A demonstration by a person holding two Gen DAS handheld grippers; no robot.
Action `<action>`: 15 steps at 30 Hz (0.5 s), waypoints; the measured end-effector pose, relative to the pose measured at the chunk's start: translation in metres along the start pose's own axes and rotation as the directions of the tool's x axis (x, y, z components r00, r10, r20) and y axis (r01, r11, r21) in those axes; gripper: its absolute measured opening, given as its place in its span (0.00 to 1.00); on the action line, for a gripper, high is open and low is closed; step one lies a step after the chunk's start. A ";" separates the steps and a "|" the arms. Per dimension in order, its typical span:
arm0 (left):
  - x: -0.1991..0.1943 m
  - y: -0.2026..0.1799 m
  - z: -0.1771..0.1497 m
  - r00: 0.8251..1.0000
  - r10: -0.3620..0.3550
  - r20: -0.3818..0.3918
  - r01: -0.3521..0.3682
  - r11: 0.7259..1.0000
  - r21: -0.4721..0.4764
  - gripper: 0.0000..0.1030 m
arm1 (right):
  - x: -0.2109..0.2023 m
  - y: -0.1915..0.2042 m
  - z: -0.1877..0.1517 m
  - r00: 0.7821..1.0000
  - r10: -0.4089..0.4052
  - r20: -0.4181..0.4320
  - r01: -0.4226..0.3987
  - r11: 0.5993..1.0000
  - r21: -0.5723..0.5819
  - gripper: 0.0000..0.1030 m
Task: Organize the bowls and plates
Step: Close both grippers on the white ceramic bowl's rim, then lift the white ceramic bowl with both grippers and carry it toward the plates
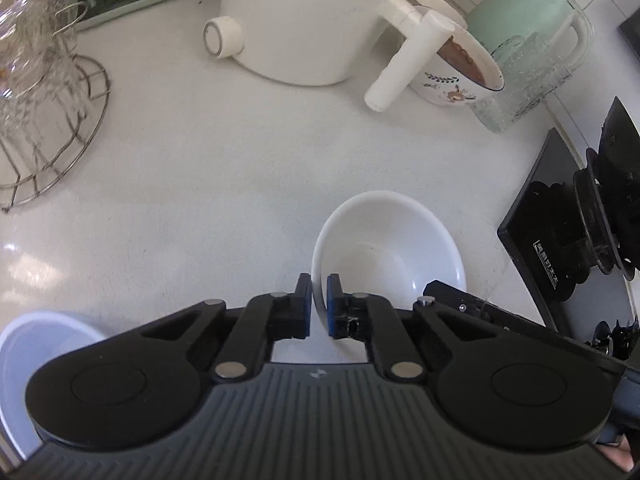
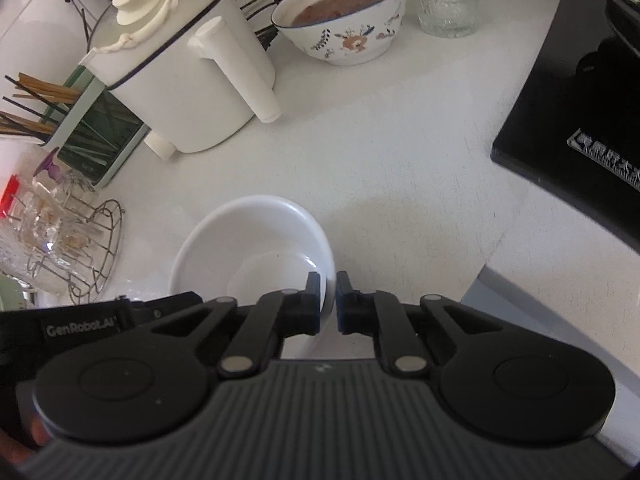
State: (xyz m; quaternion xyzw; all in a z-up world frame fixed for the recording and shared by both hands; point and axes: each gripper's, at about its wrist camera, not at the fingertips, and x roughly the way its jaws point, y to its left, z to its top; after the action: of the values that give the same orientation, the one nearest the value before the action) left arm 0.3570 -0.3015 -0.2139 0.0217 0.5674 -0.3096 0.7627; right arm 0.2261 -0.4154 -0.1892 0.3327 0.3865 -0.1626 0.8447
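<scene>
A plain white bowl [image 1: 384, 240] stands on the white counter [image 1: 200, 200]. My left gripper [image 1: 319, 294] is shut on the bowl's left rim, one blue pad inside and one outside. In the right wrist view the same bowl [image 2: 248, 240] lies left of centre, and my right gripper [image 2: 328, 294] is shut on its right rim, which passes between the pads. Each view shows the other gripper's black body at the bowl's far side. A second white bowl [image 1: 36, 348] sits at the lower left of the left wrist view, partly hidden by the gripper body.
A white electric pot [image 2: 180, 80] with a side handle stands behind the bowl. A flowered bowl of brown food [image 2: 344, 20] and a glass cup [image 2: 444, 4] are further back. A black cooktop [image 2: 580, 100] lies to the right, a wire rack of glasses [image 2: 72, 248] to the left.
</scene>
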 end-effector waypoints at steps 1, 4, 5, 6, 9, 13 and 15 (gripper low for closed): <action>-0.003 0.001 0.000 1.000 -0.002 -0.003 0.002 1.000 -0.003 0.08 | -0.002 -0.001 0.000 1.000 0.007 -0.010 -0.007 1.000 0.023 0.10; -0.015 0.002 0.000 1.000 -0.005 -0.010 0.005 1.000 -0.013 0.08 | -0.012 0.000 -0.001 0.999 0.037 -0.012 -0.036 0.997 0.068 0.10; -0.019 0.003 0.000 1.000 -0.004 -0.009 0.004 1.000 -0.016 0.08 | -0.016 0.003 -0.001 0.999 0.042 -0.008 -0.041 0.997 0.064 0.10; -0.022 0.003 0.001 1.000 -0.005 -0.009 0.004 1.000 -0.021 0.08 | -0.020 0.006 -0.002 0.999 0.047 -0.005 -0.046 0.997 0.060 0.10; -0.036 0.006 0.003 1.000 -0.008 0.002 0.008 0.999 -0.032 0.08 | -0.030 0.015 -0.004 0.999 0.048 -0.006 -0.048 0.998 0.043 0.10; -0.056 0.008 0.005 0.999 -0.034 0.026 0.035 0.999 -0.037 0.08 | -0.045 0.023 -0.005 0.999 0.054 0.003 -0.054 0.998 0.035 0.11; -0.065 0.010 0.003 0.998 -0.050 0.044 0.052 0.997 -0.048 0.08 | -0.054 0.027 -0.006 0.998 0.060 0.011 -0.060 0.998 0.032 0.11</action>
State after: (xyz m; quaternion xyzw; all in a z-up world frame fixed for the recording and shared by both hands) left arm 0.3540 -0.2654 -0.1591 -0.0182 0.5587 -0.3155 0.7668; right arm 0.2023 -0.3910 -0.1393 0.3570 0.3694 -0.1450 0.8456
